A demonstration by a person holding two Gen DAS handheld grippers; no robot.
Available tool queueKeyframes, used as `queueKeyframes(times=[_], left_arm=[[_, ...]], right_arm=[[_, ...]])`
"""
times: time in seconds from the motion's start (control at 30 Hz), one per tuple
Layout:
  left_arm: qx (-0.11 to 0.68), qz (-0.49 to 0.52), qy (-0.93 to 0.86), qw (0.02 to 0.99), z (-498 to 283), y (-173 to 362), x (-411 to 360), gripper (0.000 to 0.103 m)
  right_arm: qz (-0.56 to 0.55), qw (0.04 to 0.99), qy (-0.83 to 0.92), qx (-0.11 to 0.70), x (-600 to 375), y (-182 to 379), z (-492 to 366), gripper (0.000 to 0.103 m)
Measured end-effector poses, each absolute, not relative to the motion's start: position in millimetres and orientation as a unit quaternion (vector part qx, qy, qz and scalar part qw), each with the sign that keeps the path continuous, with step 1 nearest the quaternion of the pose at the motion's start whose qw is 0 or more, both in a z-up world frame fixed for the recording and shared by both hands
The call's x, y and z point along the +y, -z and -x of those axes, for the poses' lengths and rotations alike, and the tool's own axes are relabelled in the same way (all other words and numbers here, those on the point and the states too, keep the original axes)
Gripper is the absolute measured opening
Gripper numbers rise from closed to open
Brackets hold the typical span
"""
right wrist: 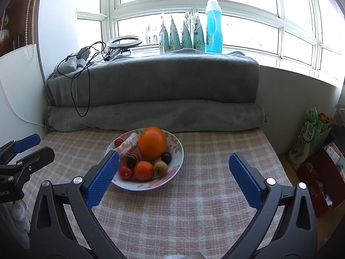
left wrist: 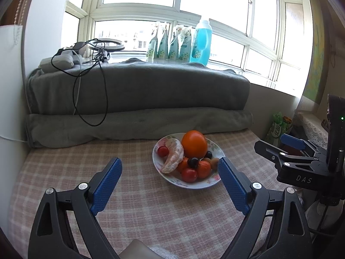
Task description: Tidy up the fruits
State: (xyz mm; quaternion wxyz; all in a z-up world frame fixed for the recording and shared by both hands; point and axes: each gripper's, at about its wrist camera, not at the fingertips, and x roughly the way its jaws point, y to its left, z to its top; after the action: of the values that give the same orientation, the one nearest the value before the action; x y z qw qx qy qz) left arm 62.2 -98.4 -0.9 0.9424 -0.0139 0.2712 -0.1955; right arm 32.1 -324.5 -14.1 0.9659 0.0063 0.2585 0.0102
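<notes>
Checked cloth [right wrist: 194,205] under bay window. Plate [right wrist: 175,164] of fruit, big orange [right wrist: 152,142] on top, sits mid-cloth toward the far edge. Only my right view shows the longan [right wrist: 160,168] whole. Left gripper [left wrist: 170,179] and right gripper [right wrist: 173,174] hang angled downward, jaws spread, grasping nothing.

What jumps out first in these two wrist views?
The floral plate piled with fruit, in the middle of the checked cloth, with a large orange at its back. Behind it is a folded grey blanket, and on the bright windowsill a blue bottle. Both the left gripper and right gripper hang open and empty before the plate.
</notes>
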Motion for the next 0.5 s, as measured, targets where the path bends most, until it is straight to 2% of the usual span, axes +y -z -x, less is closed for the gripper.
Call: queueKeyframes(times=[0.5], left_arm=[[0.269,0.017,0.194,0.943,-61.1,-0.8,-98.6,0.091]], right_arm=[[-0.006,0.966,-0.01,0.259,-324.0,14.1,-32.1,0.103]])
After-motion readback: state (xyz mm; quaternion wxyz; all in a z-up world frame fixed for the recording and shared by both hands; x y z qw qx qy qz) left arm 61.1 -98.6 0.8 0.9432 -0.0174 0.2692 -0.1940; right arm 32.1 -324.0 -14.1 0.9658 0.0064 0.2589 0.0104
